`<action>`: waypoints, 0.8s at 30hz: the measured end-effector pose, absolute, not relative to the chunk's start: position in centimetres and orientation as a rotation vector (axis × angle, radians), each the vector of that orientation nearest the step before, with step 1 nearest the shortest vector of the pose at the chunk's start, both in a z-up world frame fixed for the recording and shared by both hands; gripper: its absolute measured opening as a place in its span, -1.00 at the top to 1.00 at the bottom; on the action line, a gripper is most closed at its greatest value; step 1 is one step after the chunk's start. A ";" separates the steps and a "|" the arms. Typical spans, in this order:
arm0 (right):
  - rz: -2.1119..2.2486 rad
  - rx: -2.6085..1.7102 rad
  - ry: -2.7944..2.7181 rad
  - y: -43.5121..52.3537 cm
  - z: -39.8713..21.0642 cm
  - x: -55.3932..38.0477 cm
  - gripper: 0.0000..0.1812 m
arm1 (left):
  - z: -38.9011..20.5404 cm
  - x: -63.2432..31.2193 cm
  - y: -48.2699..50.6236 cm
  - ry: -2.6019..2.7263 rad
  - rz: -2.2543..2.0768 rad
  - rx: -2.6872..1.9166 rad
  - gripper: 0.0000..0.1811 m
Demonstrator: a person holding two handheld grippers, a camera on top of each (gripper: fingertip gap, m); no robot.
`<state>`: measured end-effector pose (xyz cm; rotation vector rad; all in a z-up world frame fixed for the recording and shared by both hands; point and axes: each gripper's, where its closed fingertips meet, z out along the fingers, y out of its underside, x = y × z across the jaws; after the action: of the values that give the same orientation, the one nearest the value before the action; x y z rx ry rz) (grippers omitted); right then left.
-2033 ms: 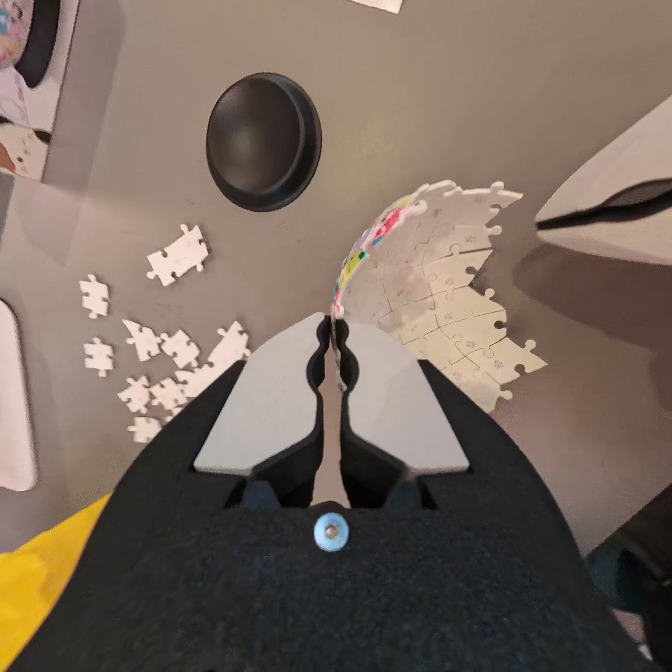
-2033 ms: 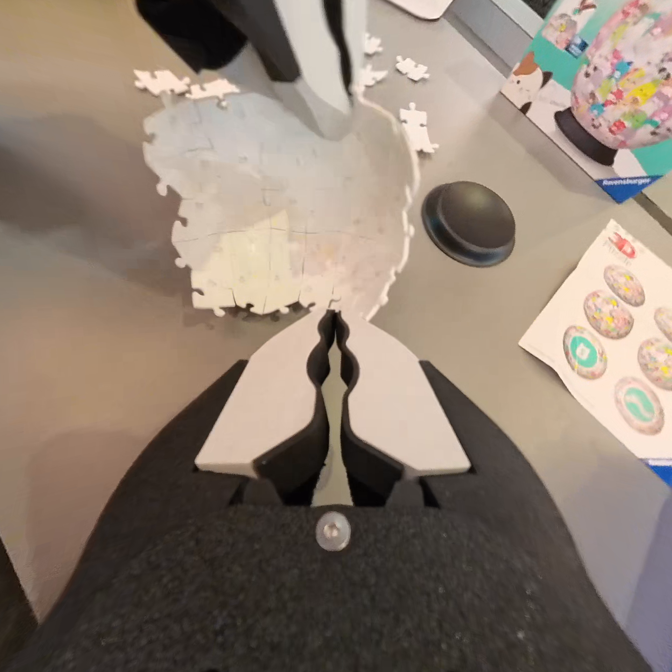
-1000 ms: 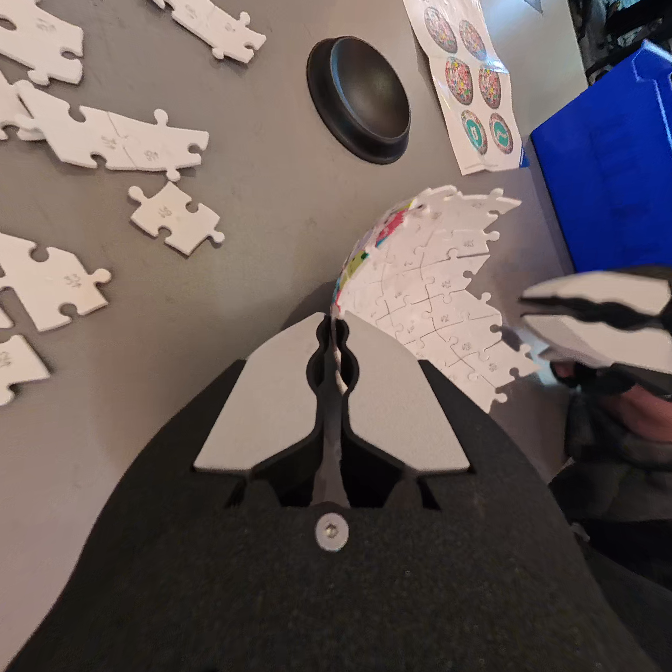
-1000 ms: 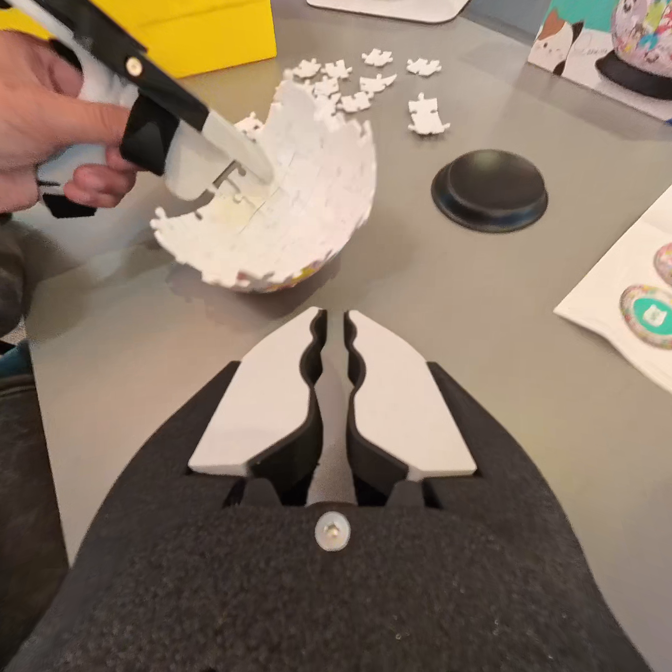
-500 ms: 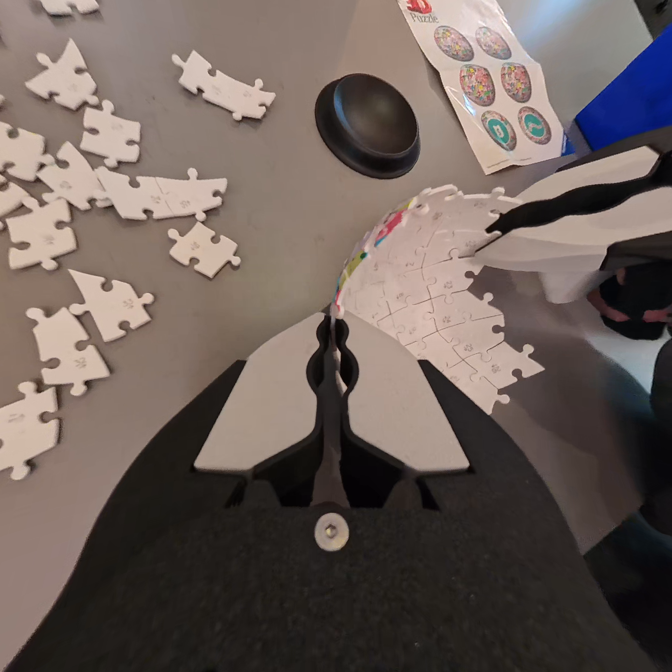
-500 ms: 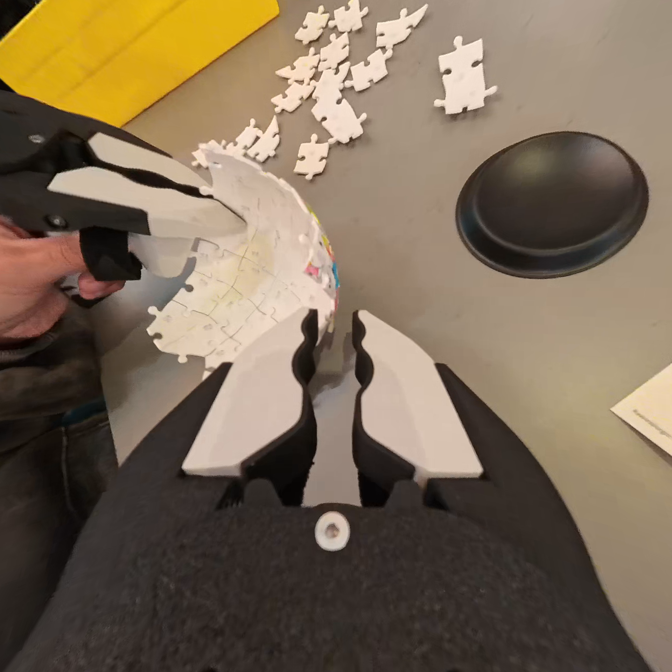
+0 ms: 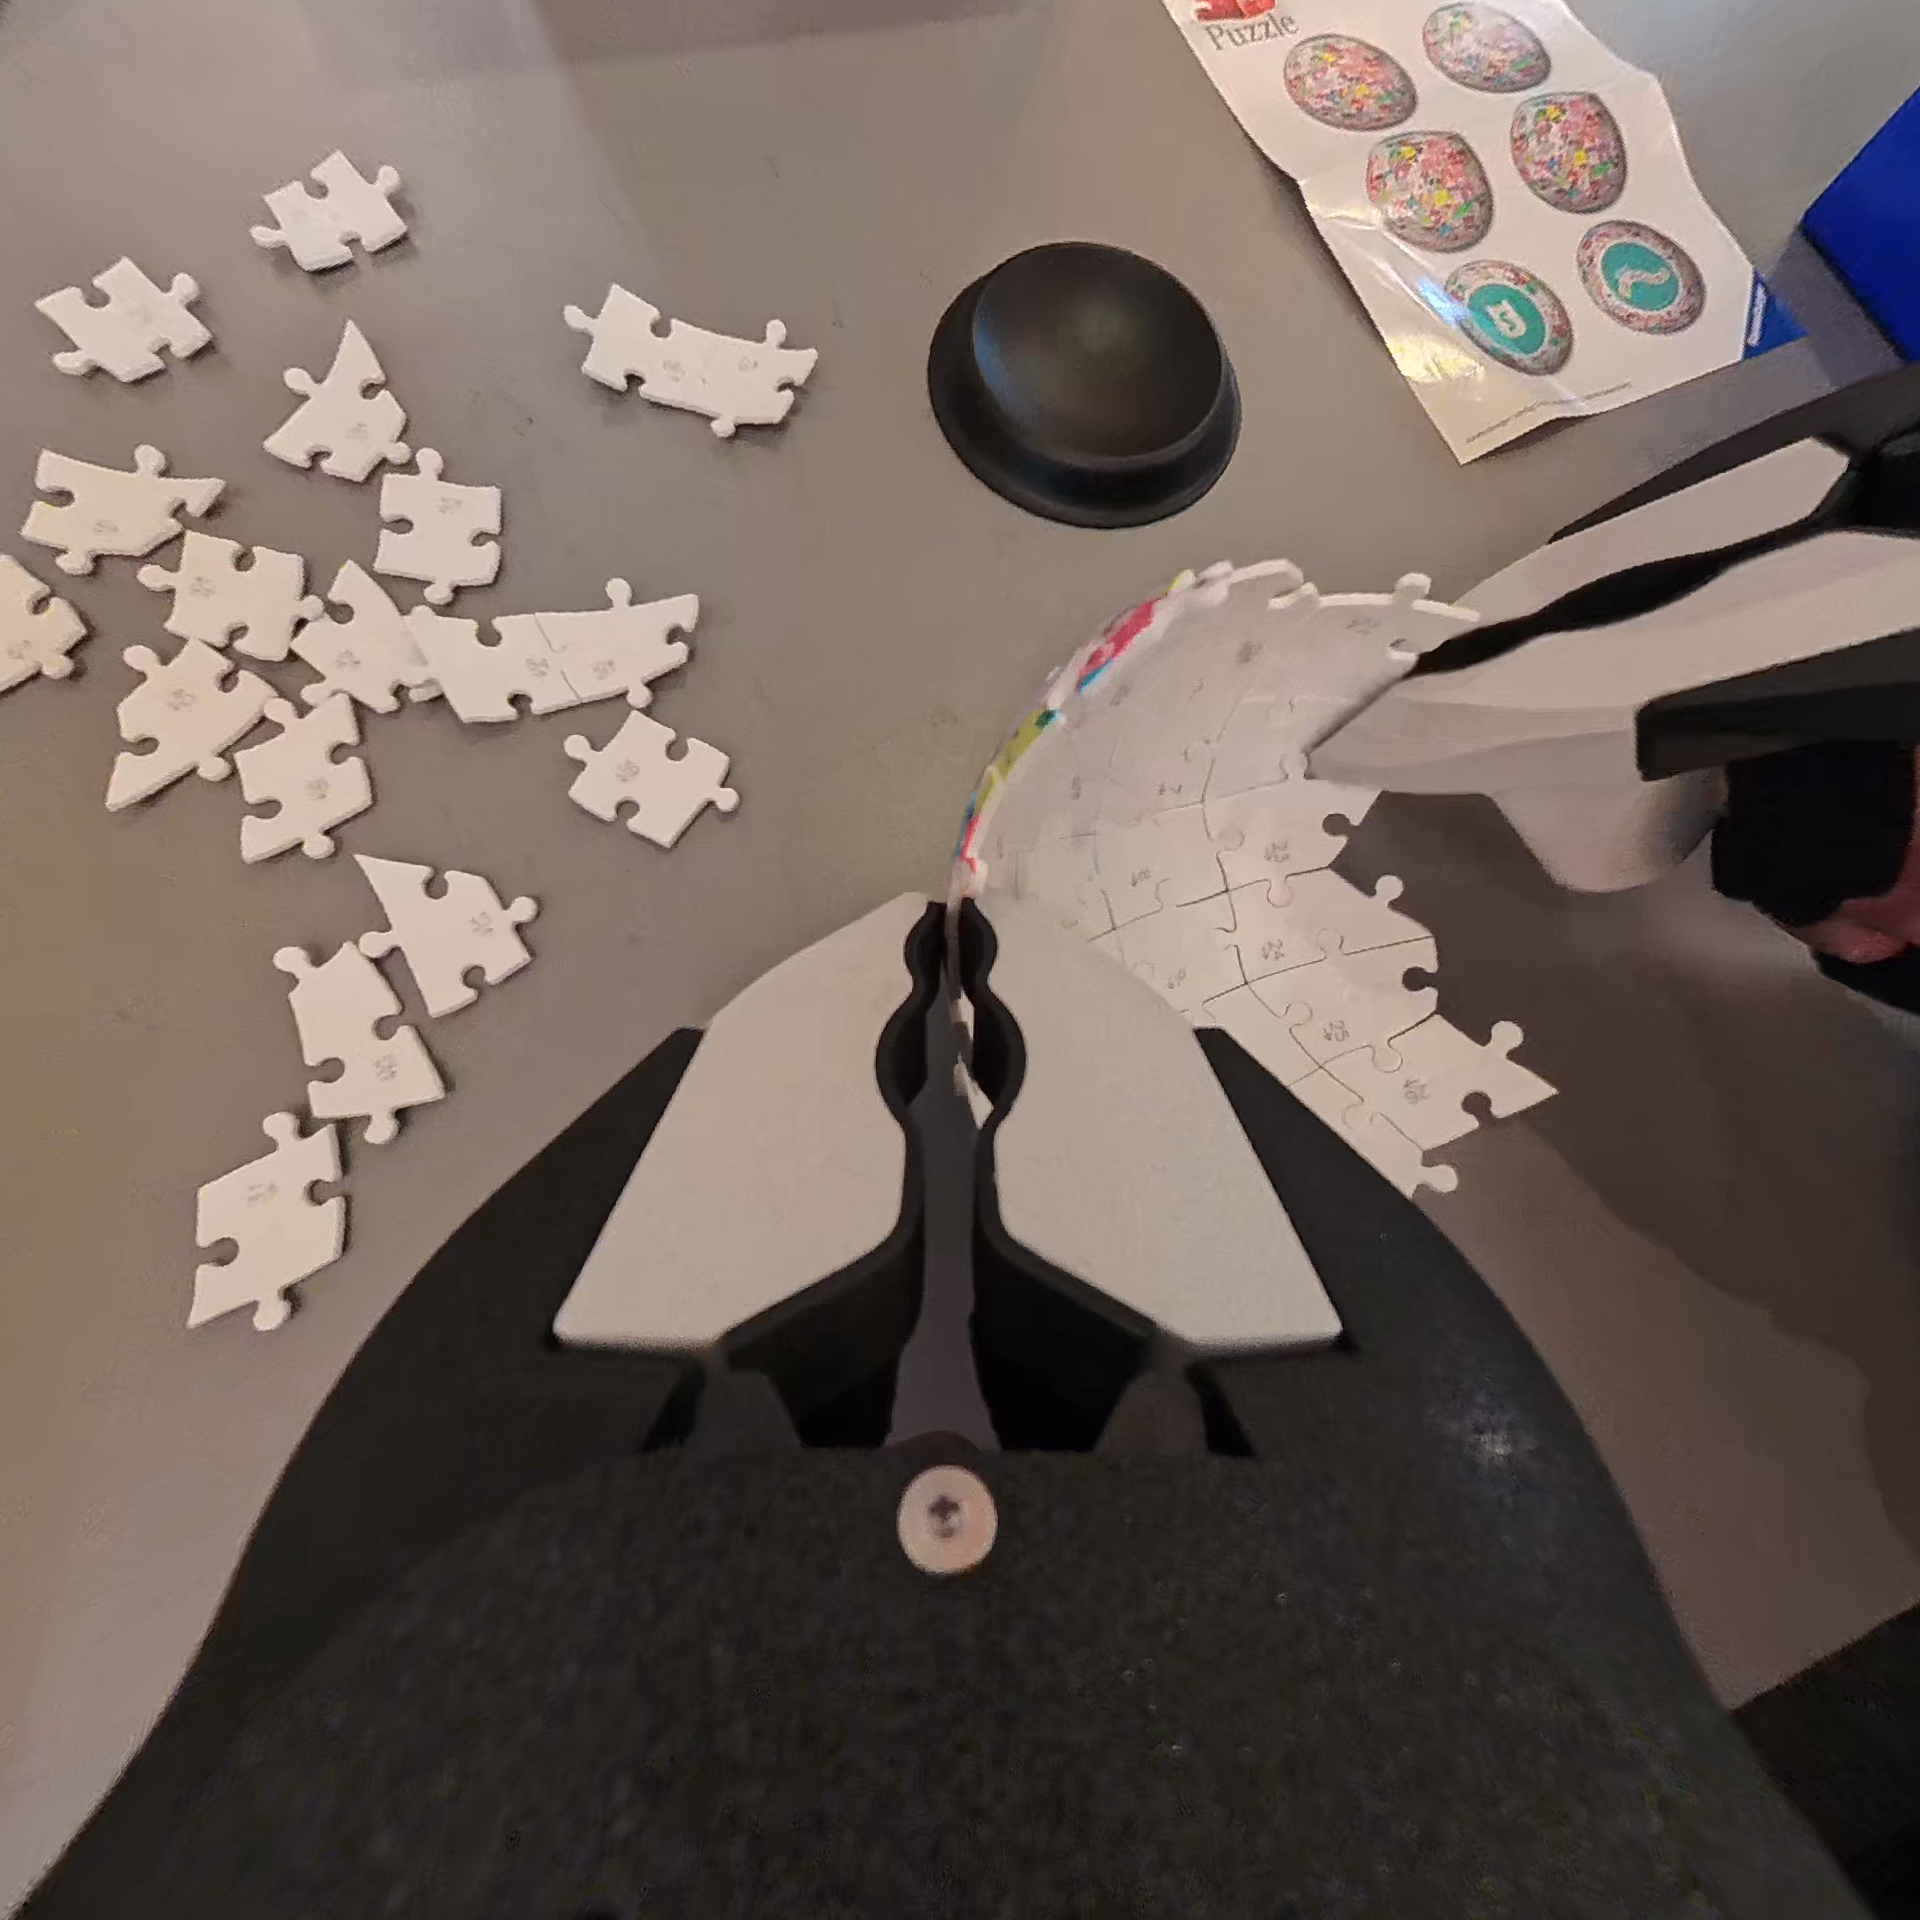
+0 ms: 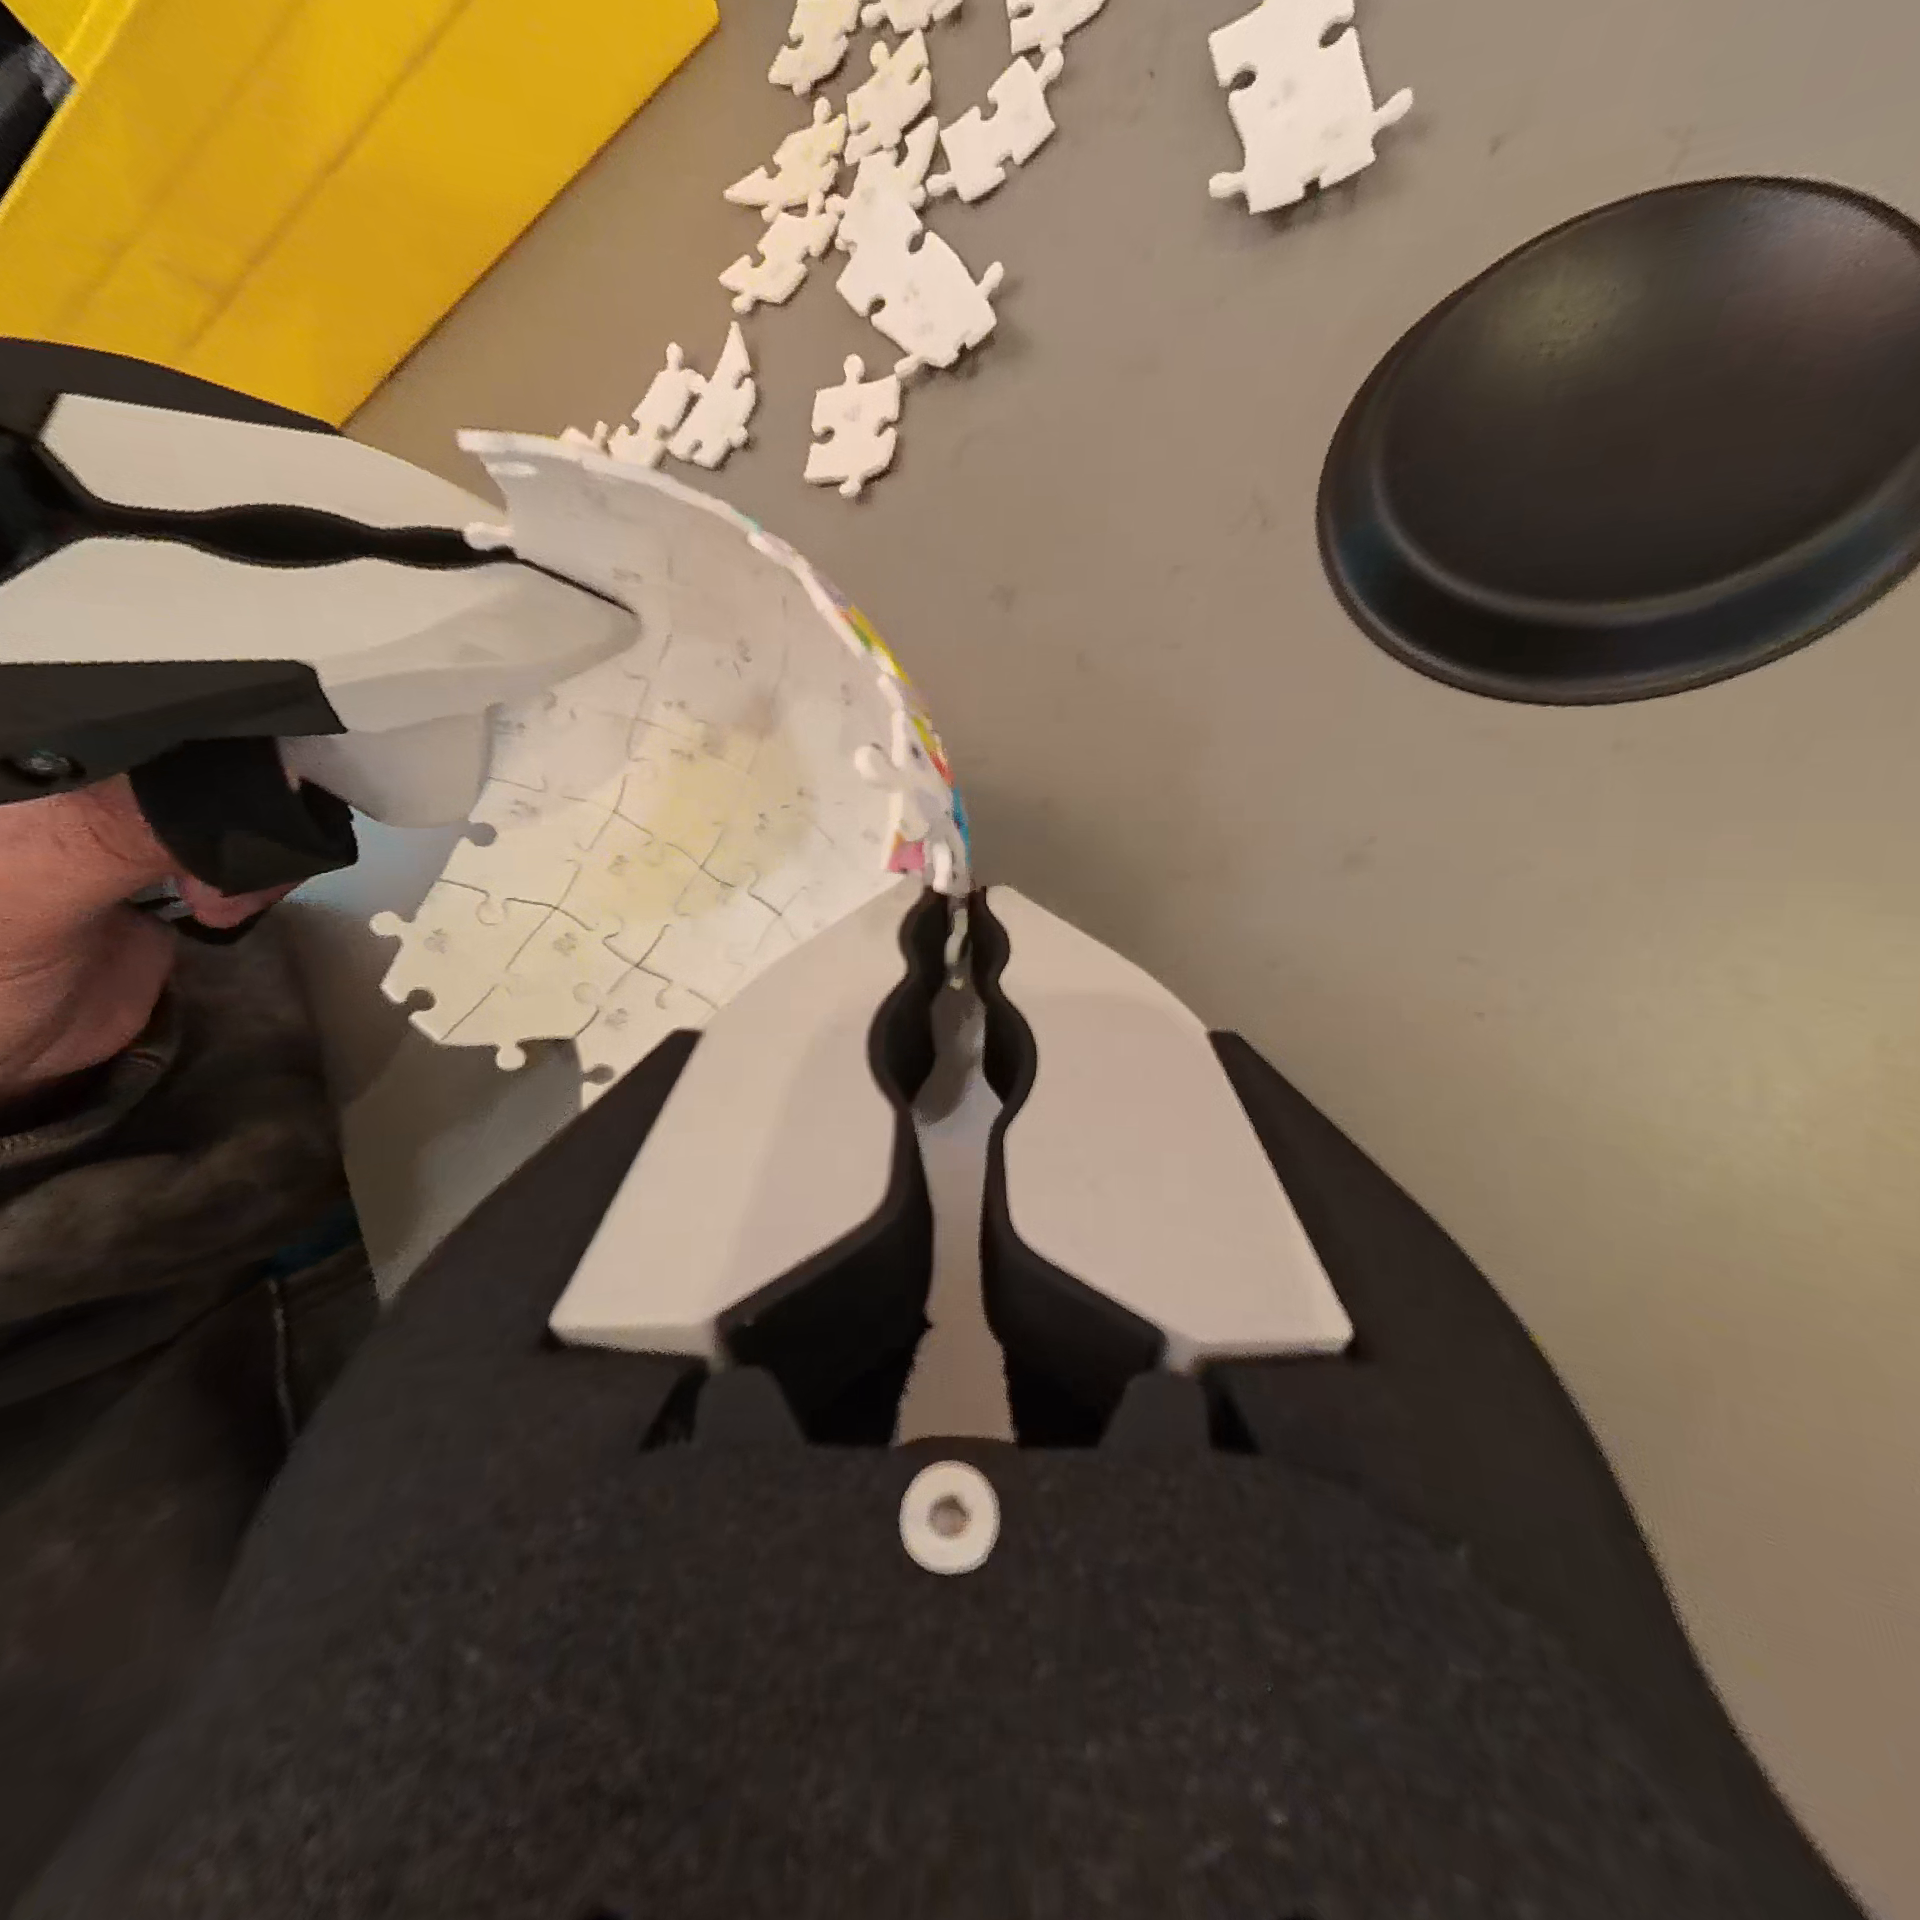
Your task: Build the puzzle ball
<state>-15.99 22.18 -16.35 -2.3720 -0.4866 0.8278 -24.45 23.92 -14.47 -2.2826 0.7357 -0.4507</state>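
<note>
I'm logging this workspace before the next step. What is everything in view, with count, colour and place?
Half-built puzzle ball: one, white inside, colourful outside, held above the table between both grippers.
Loose puzzle pieces: about twenty, white side up, scattered on the table left of the ball.
Round stand: one, black, on the table beyond the ball.
Picture sheet: one, white with round images, far right.
Blue bin: one, right edge.
Yellow box: one, upper left in the right wrist view.
Table: one, grey.
Left gripper: shut on the ball's rim.
Right gripper: shut on the opposite rim.
Person's hand: holding the left gripper.
</note>
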 end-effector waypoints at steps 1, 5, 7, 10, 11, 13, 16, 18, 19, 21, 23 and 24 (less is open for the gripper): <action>0.852 -2.363 -0.497 22.0 -16.3 -16.2 0.91 | -14.5 -24.5 24.0 0.734 -0.450 -2.281 0.98; 0.850 -2.350 -0.544 21.5 -16.3 -16.6 0.77 | -14.4 -24.7 24.1 0.730 -0.437 -2.273 0.98; 0.811 -2.358 -0.553 21.5 -16.6 -16.6 0.75 | -14.4 -24.7 24.0 0.732 -0.430 -2.268 0.98; 0.771 -2.361 -0.546 21.9 -17.0 -16.8 0.78 | -14.4 -24.5 23.8 0.738 -0.434 -2.265 0.98; 0.763 -2.373 -0.531 22.0 -17.2 -16.8 0.80 | -14.4 -24.4 23.8 0.739 -0.434 -2.263 0.98; 0.765 -2.396 -0.510 22.0 -17.6 -16.8 0.90 | -14.4 -24.4 23.7 0.740 -0.428 -2.264 0.98; 0.801 -2.391 -0.481 21.9 -17.5 -16.9 0.93 | -14.3 -24.5 23.7 0.737 -0.434 -2.264 0.98; 0.809 -2.400 -0.470 21.9 -17.4 -16.9 0.94 | -14.4 -24.4 23.6 0.739 -0.428 -2.263 0.98; 0.804 -2.404 -0.467 21.9 -17.4 -16.8 0.94 | -14.4 -24.4 23.6 0.739 -0.424 -2.262 0.98; 0.801 -2.415 -0.454 21.9 -17.4 -16.8 0.95 | -14.3 -24.4 23.6 0.741 -0.411 -2.259 0.98; 0.815 -2.428 -0.443 21.9 -17.4 -16.8 0.95 | -14.3 -24.4 23.5 0.743 -0.399 -2.256 0.98; 0.819 -2.423 -0.438 22.0 -17.3 -16.8 0.95 | -14.3 -24.4 23.5 0.741 -0.399 -2.255 0.98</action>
<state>-16.80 21.99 -17.32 -2.4227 -0.4381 0.8185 -24.37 23.51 -14.32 -2.2548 0.7413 -0.3989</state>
